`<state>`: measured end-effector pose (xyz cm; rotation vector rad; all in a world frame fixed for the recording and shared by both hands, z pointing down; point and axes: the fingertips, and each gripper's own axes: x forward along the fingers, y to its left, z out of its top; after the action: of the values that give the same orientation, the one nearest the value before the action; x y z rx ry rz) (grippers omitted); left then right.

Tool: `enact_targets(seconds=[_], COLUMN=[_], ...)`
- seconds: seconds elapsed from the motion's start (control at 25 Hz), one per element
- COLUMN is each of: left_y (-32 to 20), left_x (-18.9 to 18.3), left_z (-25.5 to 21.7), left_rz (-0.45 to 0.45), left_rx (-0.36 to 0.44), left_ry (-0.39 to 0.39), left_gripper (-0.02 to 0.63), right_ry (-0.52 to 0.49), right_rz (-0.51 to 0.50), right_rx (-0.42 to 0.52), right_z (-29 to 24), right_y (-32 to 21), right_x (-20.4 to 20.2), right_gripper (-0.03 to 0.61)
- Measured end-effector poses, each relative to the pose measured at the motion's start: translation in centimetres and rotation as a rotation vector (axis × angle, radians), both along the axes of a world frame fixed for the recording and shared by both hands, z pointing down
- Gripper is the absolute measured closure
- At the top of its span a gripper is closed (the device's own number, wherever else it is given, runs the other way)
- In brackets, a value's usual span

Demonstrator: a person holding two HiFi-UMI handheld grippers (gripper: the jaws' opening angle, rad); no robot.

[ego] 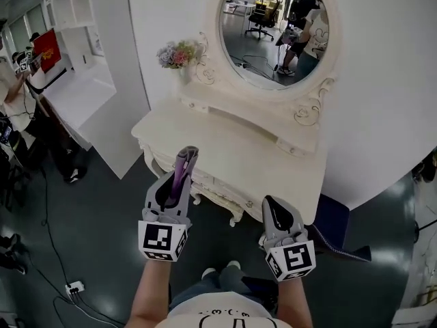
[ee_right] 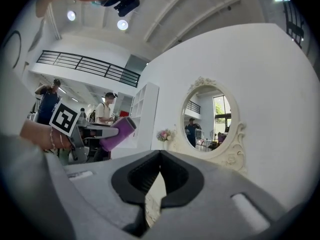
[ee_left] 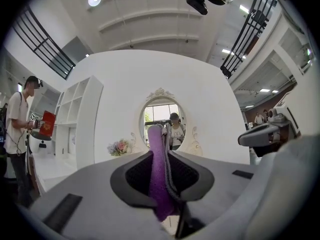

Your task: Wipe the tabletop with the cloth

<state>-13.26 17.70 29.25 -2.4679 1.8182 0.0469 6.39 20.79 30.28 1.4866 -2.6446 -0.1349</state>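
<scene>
Flowers (ego: 177, 53) sit at the back left of the table (ego: 259, 157). The left gripper (ego: 186, 157) is clamped on the purple cloth (ego: 180, 176), which pokes out past the jaw tips (it's right by the table's front edge). Round mirror (ego: 273, 29) behind the table. The right gripper (ego: 272, 205) is empty, jaws pinched together.

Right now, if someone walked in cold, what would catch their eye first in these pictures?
First the purple cloth, pinched in the left gripper just short of the cream dressing table. Next the big oval mirror rising at the table's back, with a small bouquet at its left. The right gripper, beside the left one, has its jaws together on nothing.
</scene>
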Motion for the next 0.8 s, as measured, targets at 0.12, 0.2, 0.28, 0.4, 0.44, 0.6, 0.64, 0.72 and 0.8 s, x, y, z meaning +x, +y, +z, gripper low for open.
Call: enact_targets(seconds=[0.12, 0.2, 0.28, 0.4, 0.44, 0.6, 0.64, 0.72, 0.8], left_y=[-2.7, -4.7, -6.9, -10.7, -12.2, -19.2, -21.2, -25.1, -28.7], left_x=[-1.5, -2.6, -3.7, -4.8, -5.2, -6.6, -6.8, -7.2, -7.6], left_z=[0.2, 0.5, 0.8, 1.2, 1.4, 2.0, 2.0, 2.2, 2.6], left_rz=[-0.015, -0.029, -0.042, -0.048, -0.048, -0.051, -0.052, -0.051, -0.051], left_rx=[-0.002, -0.003, -0.004, -0.006, -0.010, -0.038, -0.045, -0.057, -0.074], left_ry=[0.005, 0.008, 0.006, 0.003, 0.001, -0.012, -0.016, -0.018, -0.018], left_gripper=[0.540, 0.540, 0.540, 0.540, 0.540, 0.540, 0.540, 0.540, 0.540], right_ry=[-0.006, -0.009, -0.015, -0.030, -0.034, -0.039, -0.041, -0.046, -0.045], right_rz=[-0.003, -0.010, -0.012, -0.010, -0.008, 0.001, 0.004, 0.013, 0.015], right_rx=[-0.017, -0.023, -0.029, -0.037, -0.043, -0.060, -0.063, -0.072, -0.086], right_z=[0.8, 1.5, 2.1, 2.9, 3.2, 3.7, 3.8, 4.1, 4.6], right_y=[-2.9, -5.2, -7.6, -11.8, -13.3, -19.7, -21.4, -24.8, -27.8], right_x=[-0.6, -1.2, -1.8, -2.5, -2.8, -4.0, -4.0, -4.1, -4.2], right_gripper=[0.578, 0.578, 0.578, 0.578, 0.578, 0.578, 0.578, 0.578, 0.578])
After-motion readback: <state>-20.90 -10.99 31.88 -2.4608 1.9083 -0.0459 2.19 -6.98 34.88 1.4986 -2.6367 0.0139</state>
